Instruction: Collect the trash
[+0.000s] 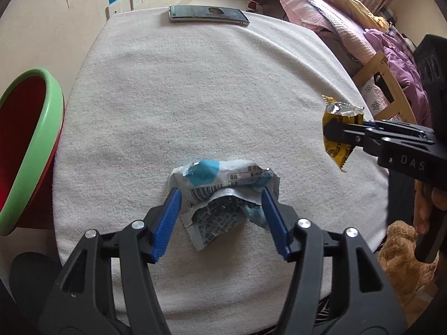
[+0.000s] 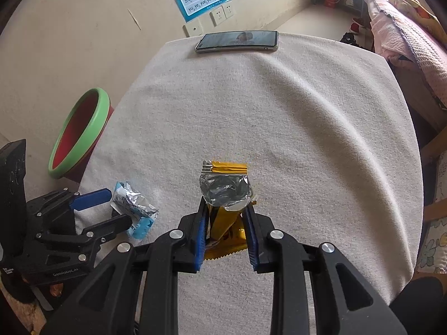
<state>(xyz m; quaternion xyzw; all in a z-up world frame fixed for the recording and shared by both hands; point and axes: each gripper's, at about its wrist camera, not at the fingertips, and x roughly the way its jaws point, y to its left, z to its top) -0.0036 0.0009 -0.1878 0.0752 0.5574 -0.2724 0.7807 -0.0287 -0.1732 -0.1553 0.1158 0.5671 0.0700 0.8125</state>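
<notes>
Trash is what you are after, and you have two pieces of it close by. Nearest to you, the blue and white wrapper (image 1: 220, 195) lies flat on the surface (image 1: 195, 97), close to the near edge. Your left tongs (image 1: 220, 198) stand apart, one blue finger on each side of the wrapper. The fingers look just beside its edges, but they do not squeeze it. The wrapper is crumpled and its torn end points back toward you. Its long side runs across, from one finger to the other, so I think closing the left tongs would pinch it along its length.

Your right tongs (image 2: 225, 209) are clamped on the yellow wrapper (image 2: 225, 192). It is held up off the surface, near the right edge, with its shiny silver inside poking out past the tips.

The red tub with the green rim (image 1: 36, 145) sits beside the left edge of the surface, lower down. That looks like the place for trash. It is much nearer to your left hand than to your right, and the blue and white wrapper lies between the tub and the yellow one.

Far away, a phone (image 1: 208, 14) lies flat at the far edge. It is not trash, so leave it alone.
</notes>
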